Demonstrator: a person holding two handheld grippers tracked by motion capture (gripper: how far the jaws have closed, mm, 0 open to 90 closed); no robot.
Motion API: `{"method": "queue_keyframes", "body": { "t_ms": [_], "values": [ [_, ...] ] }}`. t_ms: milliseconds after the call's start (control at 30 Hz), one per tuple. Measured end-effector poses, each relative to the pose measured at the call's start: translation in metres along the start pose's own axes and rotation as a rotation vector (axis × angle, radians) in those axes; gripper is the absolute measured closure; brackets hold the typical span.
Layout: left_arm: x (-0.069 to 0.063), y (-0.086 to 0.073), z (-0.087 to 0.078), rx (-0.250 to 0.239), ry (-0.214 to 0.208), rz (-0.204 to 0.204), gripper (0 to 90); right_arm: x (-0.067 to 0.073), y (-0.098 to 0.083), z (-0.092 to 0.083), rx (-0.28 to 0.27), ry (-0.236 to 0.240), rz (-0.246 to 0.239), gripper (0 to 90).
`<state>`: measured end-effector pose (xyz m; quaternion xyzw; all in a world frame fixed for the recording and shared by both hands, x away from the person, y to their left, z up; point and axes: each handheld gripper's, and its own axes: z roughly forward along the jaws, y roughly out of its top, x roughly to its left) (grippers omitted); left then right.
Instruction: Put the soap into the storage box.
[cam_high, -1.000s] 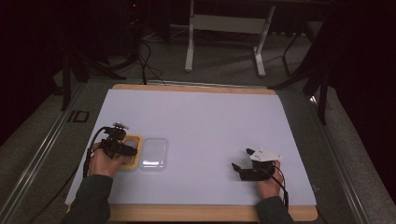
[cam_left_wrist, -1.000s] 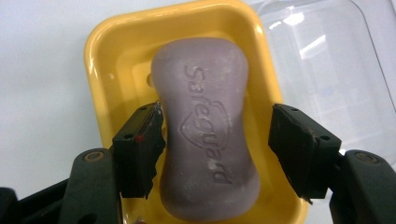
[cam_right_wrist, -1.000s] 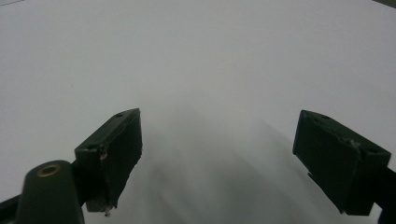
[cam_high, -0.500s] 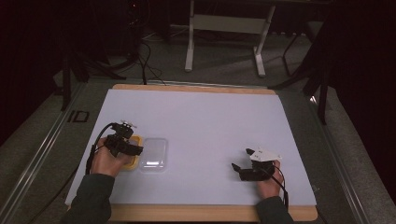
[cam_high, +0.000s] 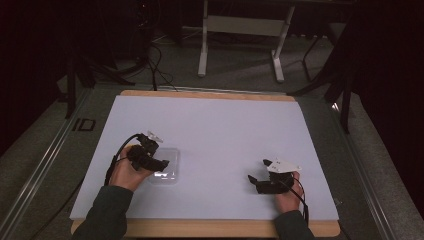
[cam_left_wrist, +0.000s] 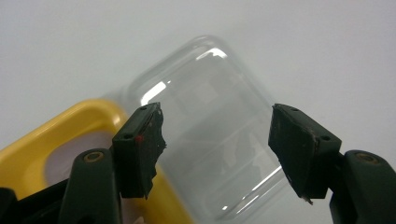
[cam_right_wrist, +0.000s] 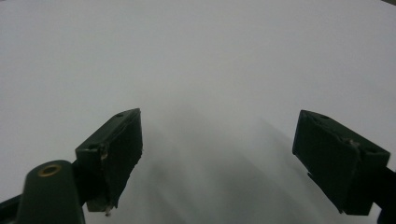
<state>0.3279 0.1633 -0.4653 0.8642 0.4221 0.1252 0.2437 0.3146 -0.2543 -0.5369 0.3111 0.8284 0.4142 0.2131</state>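
The left tongs (cam_left_wrist: 215, 154) stand open with jaws either side of the clear rounded-rectangular plastic lid (cam_left_wrist: 210, 135), which lies on the white tabletop (cam_high: 225, 130) just beside the yellow plastic tray (cam_left_wrist: 56, 140); the smooth, glossy lid could slip from the pads or skid away if the jaws close off-centre. The yellow tray appears empty, its pale floor bare. The right tongs (cam_right_wrist: 219, 158) are open and hold nothing, well apart over bare tabletop.
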Motion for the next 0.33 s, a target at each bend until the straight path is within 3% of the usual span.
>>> {"method": "queue_keyframes", "body": {
  "t_ms": [233,333],
  "values": [
    [-0.021,0.0,0.012,-0.039,-0.056,0.084,34.6,0.0,0.0,0.0,0.002,0.0,-0.001,15.6],
    [-0.032,-0.003,0.017,-0.063,-0.08,0.089,34.0,0.0,0.0,0.0,0.002,0.002,-0.001,15.6]
  ]
}}
